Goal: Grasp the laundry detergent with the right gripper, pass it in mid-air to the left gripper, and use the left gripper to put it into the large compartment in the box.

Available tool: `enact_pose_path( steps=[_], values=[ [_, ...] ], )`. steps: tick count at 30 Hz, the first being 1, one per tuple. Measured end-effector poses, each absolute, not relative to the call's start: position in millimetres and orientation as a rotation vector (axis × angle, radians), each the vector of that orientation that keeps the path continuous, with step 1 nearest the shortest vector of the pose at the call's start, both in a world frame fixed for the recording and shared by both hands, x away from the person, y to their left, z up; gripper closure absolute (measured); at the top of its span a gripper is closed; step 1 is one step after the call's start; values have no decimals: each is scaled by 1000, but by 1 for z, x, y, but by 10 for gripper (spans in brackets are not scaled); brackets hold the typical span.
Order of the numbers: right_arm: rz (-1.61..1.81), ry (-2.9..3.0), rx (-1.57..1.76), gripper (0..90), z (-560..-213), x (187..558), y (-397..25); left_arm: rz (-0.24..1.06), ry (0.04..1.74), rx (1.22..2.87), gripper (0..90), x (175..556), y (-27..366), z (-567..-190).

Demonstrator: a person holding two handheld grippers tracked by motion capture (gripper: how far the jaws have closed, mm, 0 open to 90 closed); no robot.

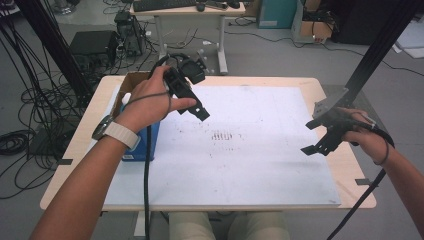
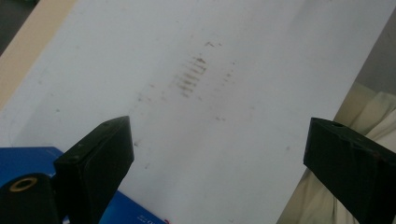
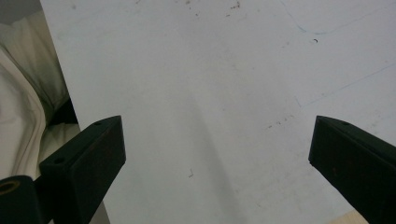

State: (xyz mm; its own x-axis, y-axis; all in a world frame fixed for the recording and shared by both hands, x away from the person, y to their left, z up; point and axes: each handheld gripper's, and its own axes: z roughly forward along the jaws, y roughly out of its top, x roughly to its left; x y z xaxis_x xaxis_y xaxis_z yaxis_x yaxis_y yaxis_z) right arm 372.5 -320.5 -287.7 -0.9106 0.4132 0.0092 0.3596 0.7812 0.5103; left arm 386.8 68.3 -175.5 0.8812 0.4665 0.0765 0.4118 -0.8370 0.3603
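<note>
Your left gripper (image 1: 192, 102) hangs with its jaws spread wide and empty over the white board (image 1: 260, 165), just beside the blue box (image 1: 142, 145) at the table's left edge, while your right gripper (image 1: 320, 135) hovers, equally wide and empty, above the board's right edge.

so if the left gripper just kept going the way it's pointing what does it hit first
Most likely the white board itself. The left gripper has its jaws wide open and empty, aimed down at bare board near the smudged marks. Nothing stands in between, though depth is hard to judge.
</note>
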Motion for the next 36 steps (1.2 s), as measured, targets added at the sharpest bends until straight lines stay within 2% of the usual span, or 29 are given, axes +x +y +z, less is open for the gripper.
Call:
enact_pose_path(
  steps=[17, 36],
  values=[
    [803, 2867, 631, 38, -287, 374, -317, 217, 449, 2786, 89, 371, 33, -197],
    [840, 2853, 570, 38, -287, 376, -314, 246, 398, 2760, 89, 363, 23, -201]
  ],
)
